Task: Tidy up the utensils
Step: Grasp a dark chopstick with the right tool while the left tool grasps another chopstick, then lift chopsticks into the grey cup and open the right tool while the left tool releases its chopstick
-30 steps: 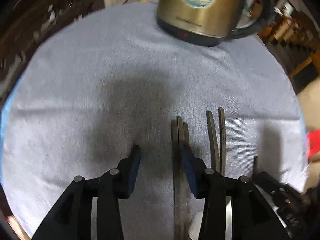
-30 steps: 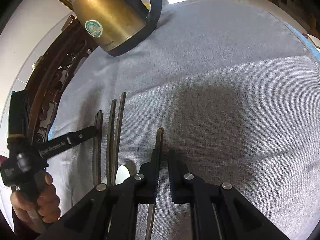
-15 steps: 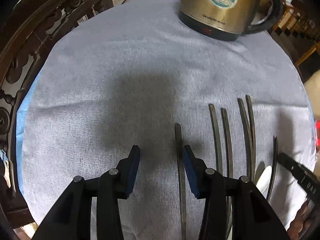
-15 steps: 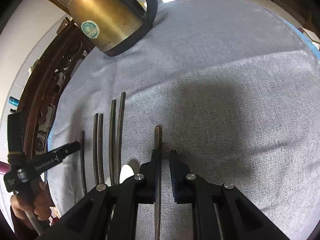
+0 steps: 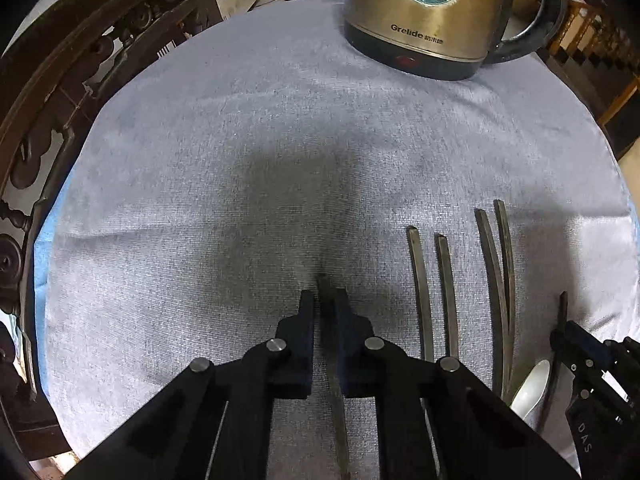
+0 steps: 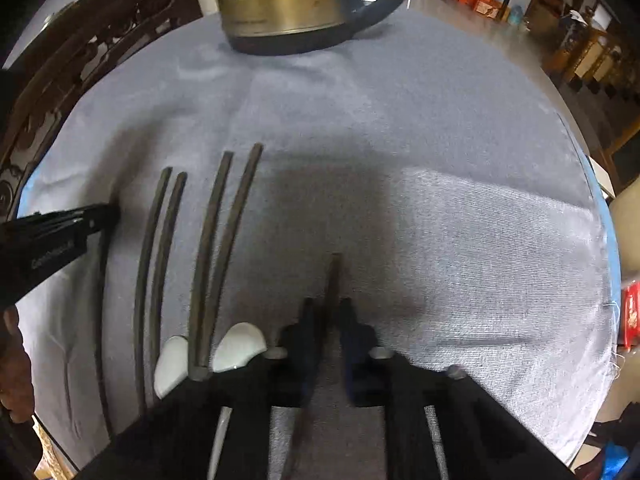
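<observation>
Both sets of tongs are pointing down at a round table (image 5: pixel 168 168) covered in a grey-blue cloth. In the left wrist view, the left tongs (image 5: pixel 321 304) have just snapped nearly closed and are pinching a single dark chopstick (image 5: pixel 338 412) that runs down the bottom centre of the frame, tip poking out just past the pads. To the right of it lie two pairs of chopsticks (image 5: pixel 436 292) side by side on the cloth, and a white spoon (image 5: pixel 530 384) sits at the lower right, right next to the other tongs. In the right wrist view, the right tongs (image 6: pixel 327 312) are also clamped narrow on another dark chopstick (image 6: pixel 334 276) at bottom centre, though it's a bit blurry there. Left of them are the laid-out chopsticks and two white spoons (image 6: pixel 240 344). A brass-coloured electric kettle (image 5: pixel 432 12) stands at the top of the frame.
</observation>
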A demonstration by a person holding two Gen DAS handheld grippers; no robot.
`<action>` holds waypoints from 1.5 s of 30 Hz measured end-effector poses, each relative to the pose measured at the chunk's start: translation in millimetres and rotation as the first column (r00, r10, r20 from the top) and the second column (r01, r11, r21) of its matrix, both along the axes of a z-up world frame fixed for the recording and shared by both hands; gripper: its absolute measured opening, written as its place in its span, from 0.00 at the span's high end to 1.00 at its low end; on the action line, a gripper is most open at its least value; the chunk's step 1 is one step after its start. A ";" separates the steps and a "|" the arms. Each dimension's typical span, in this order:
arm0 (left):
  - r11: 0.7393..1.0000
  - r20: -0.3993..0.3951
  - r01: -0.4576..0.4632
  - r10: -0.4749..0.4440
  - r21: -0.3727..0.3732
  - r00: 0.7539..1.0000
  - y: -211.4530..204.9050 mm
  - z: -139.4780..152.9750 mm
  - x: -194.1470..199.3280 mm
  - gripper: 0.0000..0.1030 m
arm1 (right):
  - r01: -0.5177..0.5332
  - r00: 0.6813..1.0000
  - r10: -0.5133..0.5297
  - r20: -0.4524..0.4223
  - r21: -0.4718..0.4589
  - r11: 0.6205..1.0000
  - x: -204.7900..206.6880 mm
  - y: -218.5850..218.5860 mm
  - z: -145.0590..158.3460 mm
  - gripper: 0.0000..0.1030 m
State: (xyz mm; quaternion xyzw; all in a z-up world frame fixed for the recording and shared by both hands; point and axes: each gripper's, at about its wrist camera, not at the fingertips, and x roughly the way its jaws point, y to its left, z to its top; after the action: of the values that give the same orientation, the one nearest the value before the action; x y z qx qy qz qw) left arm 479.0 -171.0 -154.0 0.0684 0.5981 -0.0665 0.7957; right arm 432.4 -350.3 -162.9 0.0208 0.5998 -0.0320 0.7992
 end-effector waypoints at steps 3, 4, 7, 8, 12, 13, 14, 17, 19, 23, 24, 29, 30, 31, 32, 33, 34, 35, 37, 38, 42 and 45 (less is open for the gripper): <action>1.000 0.015 0.019 -0.018 -0.017 1.000 1.0 4.7 -5.9 0.93 | 0.005 1.000 -0.005 0.016 0.018 1.000 -3.2 -1.3 0.3 0.93; 0.999 0.024 0.021 -0.020 -0.027 1.000 2.6 6.8 -10.2 0.93 | 0.014 1.000 -0.015 0.023 0.038 0.999 -5.4 -3.6 0.4 0.93; 0.997 0.042 0.025 -0.023 -0.067 0.999 10.7 21.1 -19.4 0.94 | 0.056 0.996 -0.062 0.065 0.098 0.994 -17.5 -16.6 6.2 0.94; 0.997 0.050 0.028 -0.025 -0.075 0.998 13.6 26.1 -23.3 0.94 | 0.063 0.994 -0.073 0.081 0.113 0.992 -21.9 -20.4 10.1 0.94; 0.991 0.109 0.041 -0.026 -0.131 0.994 27.7 50.3 -38.1 0.94 | 0.064 0.976 -0.096 0.195 0.167 0.984 -45.8 -29.3 38.4 0.93; 0.989 0.129 0.041 -0.022 -0.145 0.991 28.0 59.5 -47.6 0.94 | 0.064 0.969 -0.102 0.225 0.174 0.983 -52.3 -30.7 45.8 0.93; 0.988 0.167 0.046 -0.021 -0.149 0.986 32.1 70.9 -57.0 0.94 | 0.060 0.963 -0.104 0.249 0.178 0.982 -55.6 -31.1 52.0 0.93; 0.975 0.274 0.060 0.000 -0.213 0.962 48.8 105.6 -89.9 0.94 | 0.038 0.929 -0.098 0.357 0.173 0.984 -82.1 -28.8 77.4 0.94; 0.965 0.334 0.066 0.023 -0.254 0.942 56.6 123.8 -113.3 0.94 | 0.026 0.897 -0.100 0.430 0.174 0.984 -102.1 -27.6 95.0 0.93; 0.950 0.450 0.077 0.071 -0.302 0.890 75.8 159.1 -163.3 0.95 | 0.002 0.813 -0.104 0.572 0.176 0.984 -147.0 -13.6 122.7 0.93; 0.947 0.488 0.085 0.081 -0.309 0.869 80.4 168.1 -180.2 0.95 | -0.004 0.788 -0.106 0.607 0.177 0.984 -159.1 -9.3 129.3 0.94; 0.943 0.595 0.106 0.111 -0.317 0.796 95.7 197.2 -239.0 0.95 | -0.015 0.660 -0.121 0.741 0.174 0.985 -227.4 4.6 162.2 0.93; 0.941 0.619 0.115 0.115 -0.320 0.777 97.3 203.7 -249.8 0.95 | -0.018 0.638 -0.121 0.760 0.173 0.985 -236.7 7.6 168.7 0.93; 0.939 0.632 0.121 0.119 -0.323 0.766 98.4 208.5 -255.4 0.95 | -0.022 0.616 -0.119 0.779 0.168 0.985 -246.0 11.1 175.8 0.93; 0.935 0.657 0.134 0.125 -0.329 0.744 100.8 219.3 -267.2 0.95 | -0.026 0.588 -0.116 0.801 0.162 0.986 -256.3 15.4 183.6 0.93; 0.931 0.672 0.145 0.128 -0.335 0.730 102.1 228.8 -274.2 0.95 | -0.033 0.553 -0.111 0.826 0.154 0.987 -269.0 21.2 194.0 0.93; 0.927 0.682 0.154 0.132 -0.342 0.719 104.1 238.7 -280.6 0.95 | -0.038 0.514 -0.107 0.851 0.147 0.988 -281.7 27.1 205.1 0.93; 0.920 0.699 0.174 0.133 -0.351 0.703 105.5 249.8 -290.3 0.95 | -0.043 0.490 -0.103 0.866 0.143 0.989 -289.7 30.7 211.1 0.93; 0.911 0.718 0.200 0.134 -0.360 0.683 108.0 263.5 -305.1 0.95 | -0.070 0.414 -0.102 0.904 0.143 0.987 -310.2 39.7 231.0 0.93; 0.905 0.729 0.215 0.136 -0.367 0.671 108.9 272.3 -312.6 0.95 | -0.085 0.388 -0.105 0.916 0.149 0.985 -317.8 43.1 238.0 0.93; 0.883 0.755 0.270 0.131 -0.383 0.643 109.0 297.4 -336.6 0.95 | -0.123 0.286 -0.129 0.949 0.170 0.978 -337.5 58.2 253.3 0.93; 0.863 0.750 0.312 0.110 -0.398 0.652 108.0 303.3 -349.2 0.95 | -0.120 0.281 -0.133 0.950 0.172 0.978 -334.0 68.5 247.0 0.93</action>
State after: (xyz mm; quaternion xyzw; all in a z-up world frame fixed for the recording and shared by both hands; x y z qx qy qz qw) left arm 129.8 -63.1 149.3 -0.0816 0.1717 -0.2287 0.9547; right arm 98.3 -281.8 84.1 0.1225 -0.0001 0.0473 0.9913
